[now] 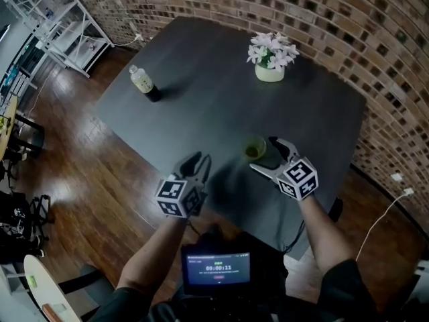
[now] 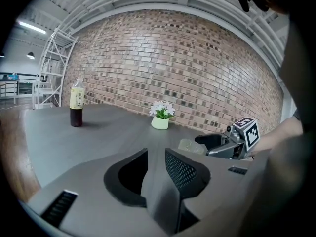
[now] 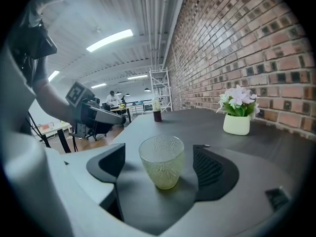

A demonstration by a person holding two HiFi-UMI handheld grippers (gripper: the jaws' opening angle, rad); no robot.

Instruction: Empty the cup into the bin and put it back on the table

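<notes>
A pale green dimpled glass cup point(image 1: 255, 148) stands upright on the dark table point(image 1: 201, 66) near its front edge. My right gripper point(image 1: 263, 154) is open around it. In the right gripper view the cup point(image 3: 162, 161) sits between the two pads with a clear gap on each side, and I see nothing inside it. My left gripper point(image 1: 198, 161) hovers at the table's front edge, left of the cup, its jaws a little apart with nothing between them. The left gripper view shows the cup point(image 2: 192, 146) and the right gripper point(image 2: 222, 144) off to the right. No bin is in view.
A bottle point(image 1: 143, 82) with dark liquid stands at the table's far left. A white pot of flowers point(image 1: 270, 59) sits at the back by the brick wall. A small screen point(image 1: 218, 268) hangs at the person's chest. White shelving point(image 1: 53, 25) stands on the wooden floor at left.
</notes>
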